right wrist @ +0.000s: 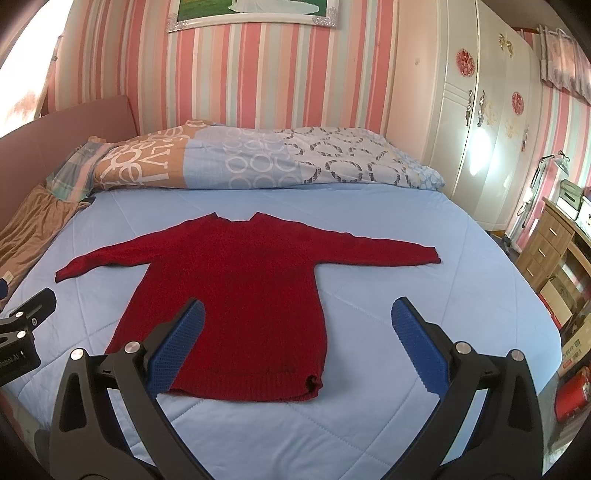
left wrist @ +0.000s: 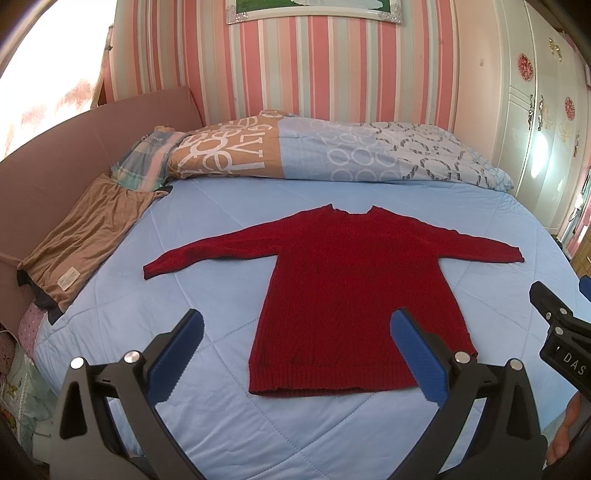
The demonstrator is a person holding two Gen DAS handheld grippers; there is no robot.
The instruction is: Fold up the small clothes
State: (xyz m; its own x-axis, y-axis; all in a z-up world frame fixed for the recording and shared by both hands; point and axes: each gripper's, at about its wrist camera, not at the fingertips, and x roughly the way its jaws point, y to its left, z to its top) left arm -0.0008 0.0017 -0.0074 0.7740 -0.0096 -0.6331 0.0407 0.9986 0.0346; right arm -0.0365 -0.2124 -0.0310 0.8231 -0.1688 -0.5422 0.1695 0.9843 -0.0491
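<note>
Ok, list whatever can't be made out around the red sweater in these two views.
- Red sweater: the hem's right corner is covered by the left gripper in the left wrist view; the hem's left corner is covered by the right gripper in the right wrist view.
- Framed picture: cut off by the top edge in both views.
- Label on the brown cloth: too small to read.
- Sweater's underside: hidden against the blue quilt.
</note>
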